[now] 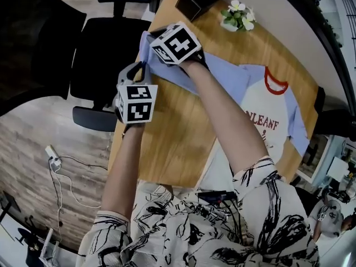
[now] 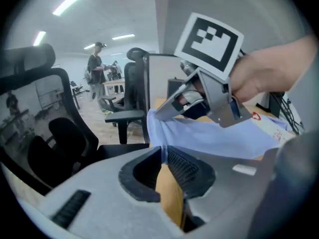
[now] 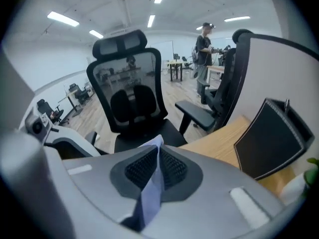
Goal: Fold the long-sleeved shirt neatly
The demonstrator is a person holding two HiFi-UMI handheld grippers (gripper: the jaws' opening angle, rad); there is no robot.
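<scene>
The long-sleeved shirt (image 1: 267,121), white body with red collar and light blue sleeves, lies flat on the wooden table (image 1: 167,143). Its left sleeve (image 1: 222,77) stretches toward the table's far left corner. Both grippers hold the cuff end there. My left gripper (image 1: 143,70) is shut on the sleeve's near edge; in the left gripper view its jaws (image 2: 163,156) pinch blue cloth (image 2: 214,138), with the right gripper (image 2: 167,111) just beyond. My right gripper (image 1: 151,38) is shut on the sleeve's far corner, and a fold of blue fabric (image 3: 152,193) sits between its pads (image 3: 157,161).
A black box (image 1: 196,0) and a small pot of white flowers (image 1: 238,14) stand at the table's far edge. A black office chair (image 1: 108,49) is just past the corner where the grippers work. Cables (image 1: 61,171) lie on the floor at left. A person (image 2: 95,76) stands far off.
</scene>
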